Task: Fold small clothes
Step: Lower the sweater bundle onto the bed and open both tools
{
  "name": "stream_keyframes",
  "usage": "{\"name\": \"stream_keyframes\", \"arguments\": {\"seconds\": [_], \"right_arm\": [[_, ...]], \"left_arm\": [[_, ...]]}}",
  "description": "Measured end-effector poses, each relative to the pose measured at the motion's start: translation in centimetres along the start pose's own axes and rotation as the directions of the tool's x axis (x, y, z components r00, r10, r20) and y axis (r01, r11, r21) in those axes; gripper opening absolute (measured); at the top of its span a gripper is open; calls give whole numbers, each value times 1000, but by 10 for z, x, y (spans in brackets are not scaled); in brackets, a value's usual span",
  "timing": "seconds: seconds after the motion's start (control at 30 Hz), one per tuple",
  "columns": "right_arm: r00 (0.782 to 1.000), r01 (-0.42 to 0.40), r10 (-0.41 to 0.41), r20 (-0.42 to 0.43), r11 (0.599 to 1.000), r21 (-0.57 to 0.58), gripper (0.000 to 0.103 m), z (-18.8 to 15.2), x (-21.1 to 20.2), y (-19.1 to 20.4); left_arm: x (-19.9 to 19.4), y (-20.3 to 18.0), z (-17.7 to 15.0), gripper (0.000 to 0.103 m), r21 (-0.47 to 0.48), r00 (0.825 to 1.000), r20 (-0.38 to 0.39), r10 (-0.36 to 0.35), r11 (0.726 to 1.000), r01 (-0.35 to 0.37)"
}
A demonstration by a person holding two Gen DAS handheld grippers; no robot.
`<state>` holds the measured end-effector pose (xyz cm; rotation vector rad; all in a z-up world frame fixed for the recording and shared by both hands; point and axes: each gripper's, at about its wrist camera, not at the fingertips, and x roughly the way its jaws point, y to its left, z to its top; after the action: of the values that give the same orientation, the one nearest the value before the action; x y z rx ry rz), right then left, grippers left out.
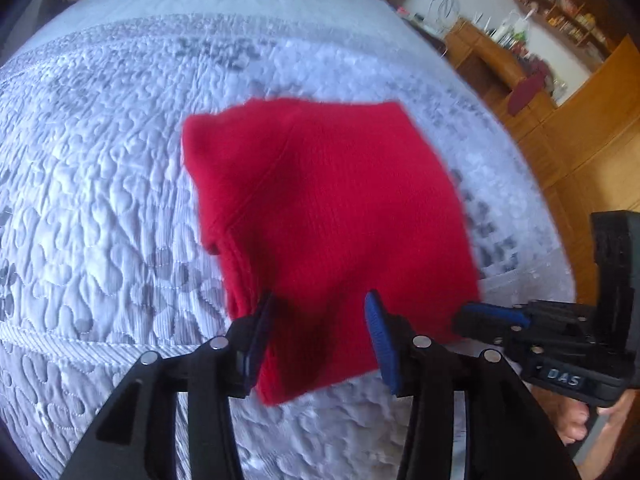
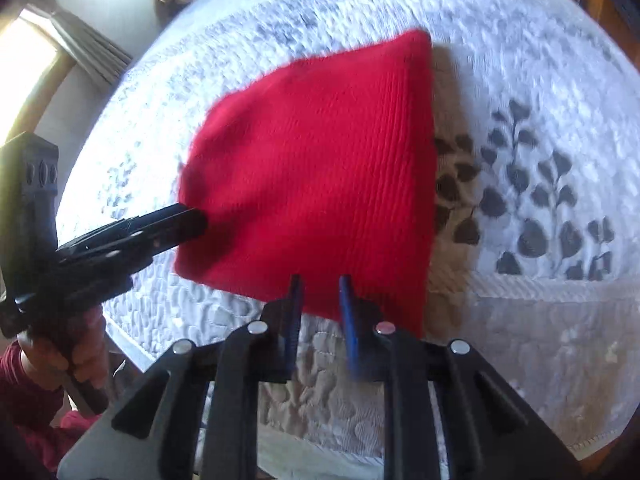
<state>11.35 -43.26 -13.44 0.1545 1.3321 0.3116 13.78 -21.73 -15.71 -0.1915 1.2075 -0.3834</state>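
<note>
Covering nearly all of both views, the bed (image 1: 100,200) wears a white quilted spread stitched with pebble shapes and printed with grey leaf sprigs. On it lies the red knit garment (image 1: 332,208), folded flat into a rough square near the bed's near edge. Beyond the bed in the left wrist view stand a wooden desk (image 1: 492,64) and wall shelves (image 1: 568,8) crowded with small items too blurred to name. The left gripper (image 1: 320,332) hangs over the garment's near edge with its blue pads apart, the cloth under and between them but unpressed. The right gripper (image 2: 322,312) sits at the near hem with its pads a narrow gap apart; whether it pinches the cloth cannot be told. Its black body carries the letters "DAS" (image 1: 562,380). A hand (image 2: 60,360) in a dark red sleeve (image 2: 24,400) grips the left gripper's handle.
</note>
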Motion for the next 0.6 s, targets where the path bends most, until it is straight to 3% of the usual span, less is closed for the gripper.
{"name": "stream_keyframes", "arguments": {"seconds": [0.07, 0.2, 0.33, 0.47, 0.6], "right_arm": [[1000, 21, -20, -23, 999, 39, 12, -4, 17, -15], [1000, -26, 26, 0, 996, 80, 12, -8, 23, -27], [1000, -4, 3, 23, 998, 63, 14, -12, 8, -18], [999, 14, -15, 34, 999, 42, 20, -19, 0, -12], [999, 27, -27, 17, 998, 51, 19, -21, 10, -14]], "left_arm": [[19, 11, -4, 40, -13, 999, -40, 18, 1000, -18], [23, 11, -12, 38, 67, 999, -10, 32, 997, -32], [8, 7, -12, 36, 46, 998, 6, 59, 997, -59], [-8, -5, -21, 50, 109, 991, 66, 115, 987, -121], [14, 5, -24, 56, 78, 990, 14, 144, 987, -144]]}}
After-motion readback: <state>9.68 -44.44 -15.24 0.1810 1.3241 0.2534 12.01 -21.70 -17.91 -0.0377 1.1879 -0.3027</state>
